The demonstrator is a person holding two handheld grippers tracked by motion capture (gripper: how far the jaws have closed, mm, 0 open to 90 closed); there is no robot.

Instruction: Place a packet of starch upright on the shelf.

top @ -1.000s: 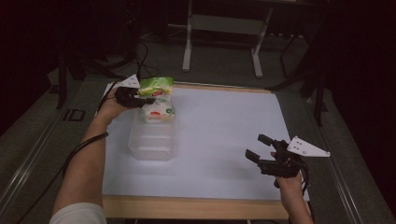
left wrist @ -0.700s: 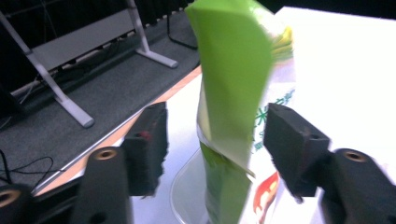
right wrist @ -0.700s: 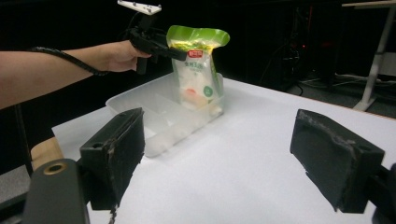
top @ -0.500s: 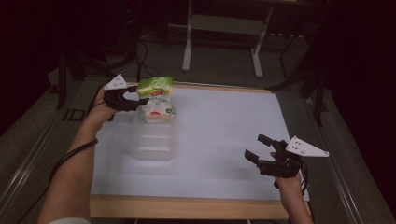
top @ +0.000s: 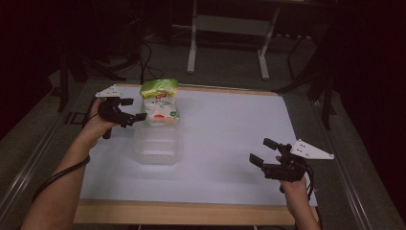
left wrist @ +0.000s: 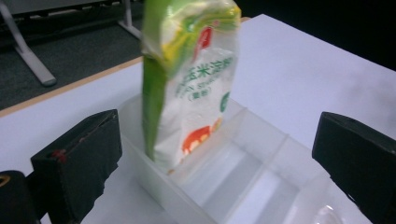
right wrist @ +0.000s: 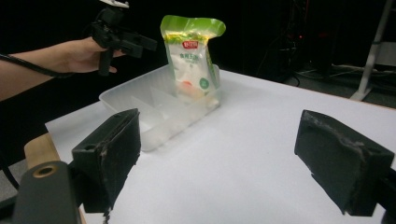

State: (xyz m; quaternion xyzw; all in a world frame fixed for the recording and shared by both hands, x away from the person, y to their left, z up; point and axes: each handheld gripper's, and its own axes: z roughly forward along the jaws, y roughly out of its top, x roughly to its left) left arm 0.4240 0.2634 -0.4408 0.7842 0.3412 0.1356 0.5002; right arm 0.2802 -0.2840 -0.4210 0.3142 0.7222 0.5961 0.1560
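Note:
A green and white food bag (top: 160, 103) stands upright in the far compartment of a clear divided container (top: 155, 151) on the white table. My left gripper (top: 134, 109) hovers just left of the bag, apart from it. Its jaws have just been opening and stand open with nothing pressed between them. In the left gripper view the bag (left wrist: 191, 84) and the container (left wrist: 247, 172) lie ahead of the wide jaws. My right gripper (top: 262, 151) rests open and empty near the front right of the table. The right gripper view shows the bag (right wrist: 192, 60) and the left gripper (right wrist: 140, 44) beyond it.
A white sheet (top: 230, 129) covers the table, with a wooden strip (top: 191, 213) along the front edge. Metal stand legs (top: 194, 48) rise from the floor behind the table. A black cable (top: 57, 175) trails along the left forearm.
The left gripper has let go of the bag's top, opened wide and drawn back to the left. The bag stays standing in the container. The right gripper has kept still.

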